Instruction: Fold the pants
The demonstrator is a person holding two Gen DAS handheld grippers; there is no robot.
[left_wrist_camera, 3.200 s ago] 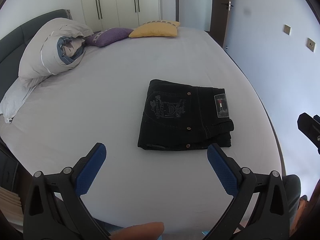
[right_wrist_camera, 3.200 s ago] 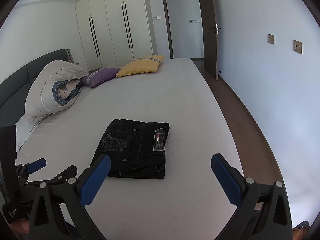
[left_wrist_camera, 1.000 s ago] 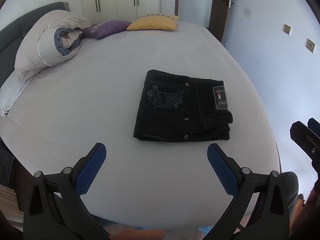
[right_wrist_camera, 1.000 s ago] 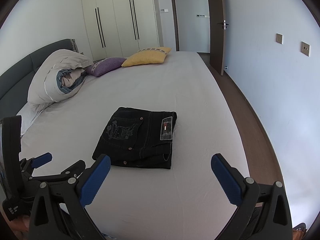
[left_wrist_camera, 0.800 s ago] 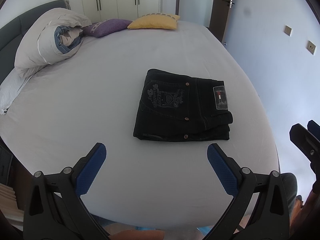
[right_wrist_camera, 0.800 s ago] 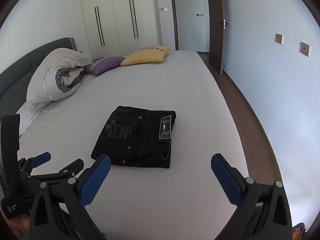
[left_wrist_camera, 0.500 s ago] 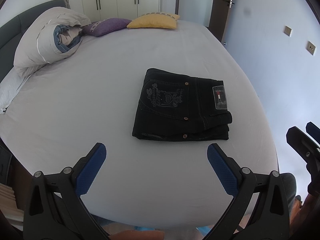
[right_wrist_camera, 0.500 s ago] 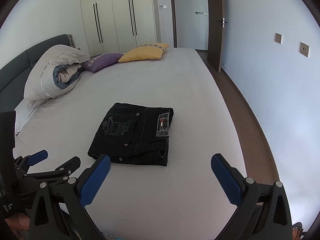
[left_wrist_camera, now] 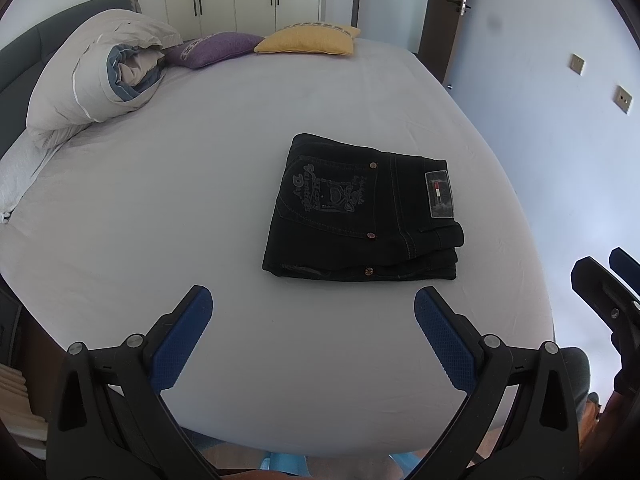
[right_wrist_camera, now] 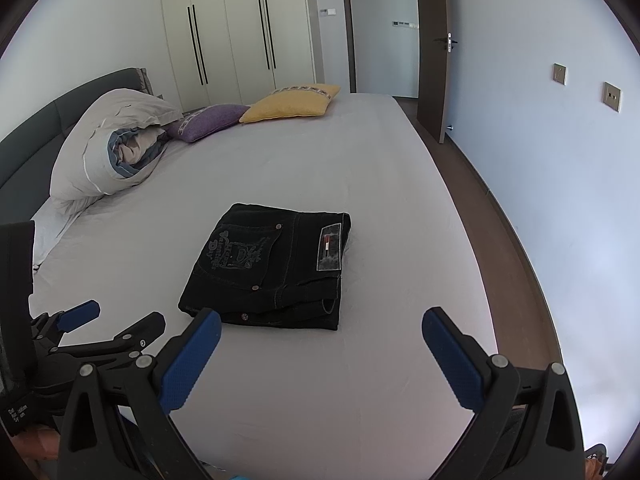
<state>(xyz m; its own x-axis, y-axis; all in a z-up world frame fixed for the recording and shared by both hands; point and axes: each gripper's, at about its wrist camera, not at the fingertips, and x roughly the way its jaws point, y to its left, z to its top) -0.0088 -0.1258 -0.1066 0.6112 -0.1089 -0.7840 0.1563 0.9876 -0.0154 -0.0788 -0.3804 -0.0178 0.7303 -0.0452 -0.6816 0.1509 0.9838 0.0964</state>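
Note:
Black pants [left_wrist_camera: 360,212] lie folded into a compact rectangle on the light grey bed [left_wrist_camera: 200,208], back pocket embroidery and waist label up. They also show in the right wrist view [right_wrist_camera: 272,268]. My left gripper [left_wrist_camera: 312,320] is open and empty, held above the bed's near edge, short of the pants. My right gripper [right_wrist_camera: 320,340] is open and empty, also near the front edge, just in front of the pants. The left gripper [right_wrist_camera: 108,320] shows at the lower left of the right wrist view.
A rolled duvet [left_wrist_camera: 100,80], a purple cushion [left_wrist_camera: 216,48] and a yellow cushion [left_wrist_camera: 308,40] lie at the head of the bed. A wall with switches [right_wrist_camera: 584,88] and brown floor [right_wrist_camera: 480,208] run along the right side. Wardrobes stand behind.
Both grippers have drifted slightly, so the pants sit a little differently in each view. The pants have not moved. Both grippers stay open.

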